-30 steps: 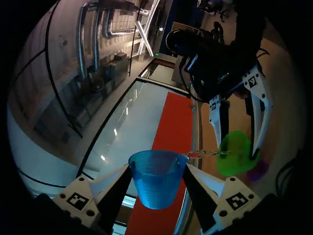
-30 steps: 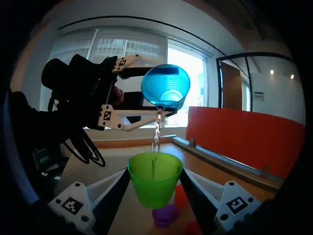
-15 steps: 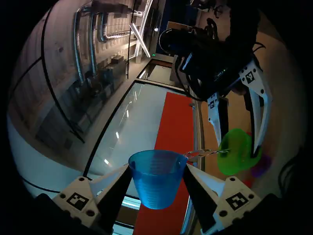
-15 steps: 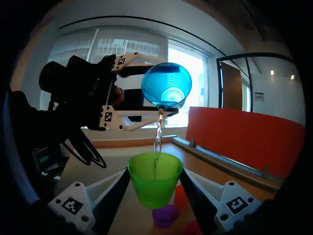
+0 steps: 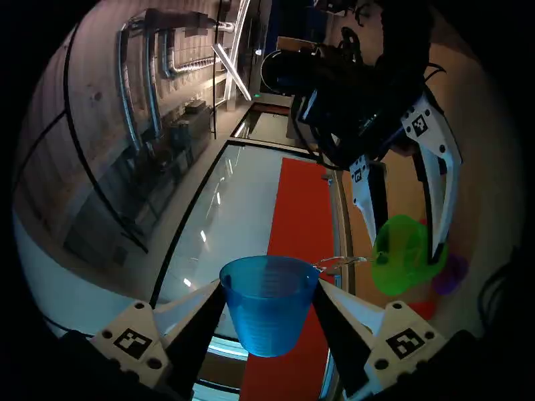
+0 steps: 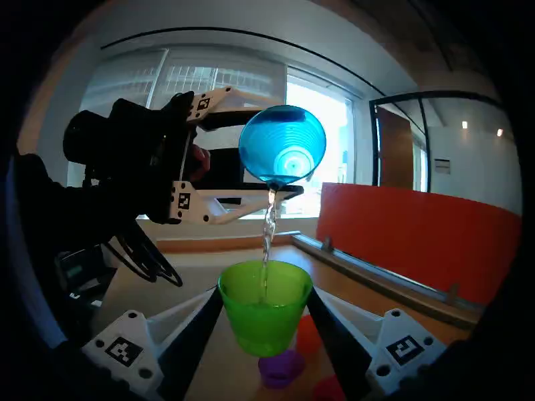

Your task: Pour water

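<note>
In the left gripper view my left gripper (image 5: 267, 304) is shut on a blue cup (image 5: 269, 304), tipped well over on its side. A thin stream of water (image 5: 342, 261) runs from its rim into a green cup (image 5: 400, 252) held by the right gripper (image 5: 408, 250) farther off. In the right gripper view my right gripper (image 6: 265, 314) is shut on the green cup (image 6: 265, 313), held upright. Above it the blue cup (image 6: 282, 147) faces me with its mouth, held in the left gripper (image 6: 284, 148). Water (image 6: 269, 227) falls from it into the green cup.
A wooden table (image 6: 200, 267) lies below, with an orange divider panel (image 6: 428, 234) along its right side. Small purple (image 6: 281, 367) and orange (image 6: 309, 334) objects sit on the table under the green cup. Windows (image 6: 187, 87) are behind.
The blue cup has tipped further, its mouth turned more toward the right gripper's camera. Water keeps flowing into the green cup, which has stayed in place.
</note>
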The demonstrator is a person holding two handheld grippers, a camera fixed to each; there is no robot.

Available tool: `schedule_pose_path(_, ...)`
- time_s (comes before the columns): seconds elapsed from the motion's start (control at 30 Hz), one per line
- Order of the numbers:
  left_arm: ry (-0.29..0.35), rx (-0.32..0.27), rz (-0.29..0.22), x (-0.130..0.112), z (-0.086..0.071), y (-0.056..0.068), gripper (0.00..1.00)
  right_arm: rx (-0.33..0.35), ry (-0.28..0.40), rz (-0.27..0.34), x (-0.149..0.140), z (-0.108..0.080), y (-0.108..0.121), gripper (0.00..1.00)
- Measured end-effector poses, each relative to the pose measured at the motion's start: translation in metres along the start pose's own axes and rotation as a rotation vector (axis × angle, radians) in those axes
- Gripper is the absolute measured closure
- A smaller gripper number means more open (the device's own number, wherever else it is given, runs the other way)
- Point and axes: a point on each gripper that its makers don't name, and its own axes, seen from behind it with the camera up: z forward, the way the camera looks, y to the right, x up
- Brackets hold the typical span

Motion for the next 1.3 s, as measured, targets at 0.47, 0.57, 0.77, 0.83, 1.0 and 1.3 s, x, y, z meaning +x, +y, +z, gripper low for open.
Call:
schedule_pose_path(0.47,0.007,-0.003,0.077,0.0048,0.0020,-0.0002,0.15,-0.005,0.002,-0.003,-0.0009,-0.0008,0.0028,0.09)
schedule_pose_path(0.57,0.010,-0.003,0.093,0.0067,0.0023,-0.0001,0.15,-0.005,0.001,-0.003,-0.0013,-0.0003,0.0029,0.09)
schedule_pose_path(0.77,0.009,-0.002,0.136,0.0075,0.0037,-0.0001,0.15,-0.007,0.000,-0.004,-0.0018,0.0003,0.0036,0.09)
schedule_pose_path(0.83,0.008,-0.001,0.146,0.0073,0.0040,0.0004,0.15,-0.007,0.000,-0.004,-0.0019,0.0004,0.0038,0.09)
schedule_pose_path(1.0,0.009,-0.001,0.147,0.0076,0.0030,0.0015,0.15,-0.007,0.000,-0.003,-0.0018,0.0004,0.0039,0.09)
schedule_pose_path(1.3,0.007,0.001,0.149,0.0072,0.0025,0.0003,0.15,-0.010,0.000,-0.002,-0.0023,0.0000,0.0055,0.09)
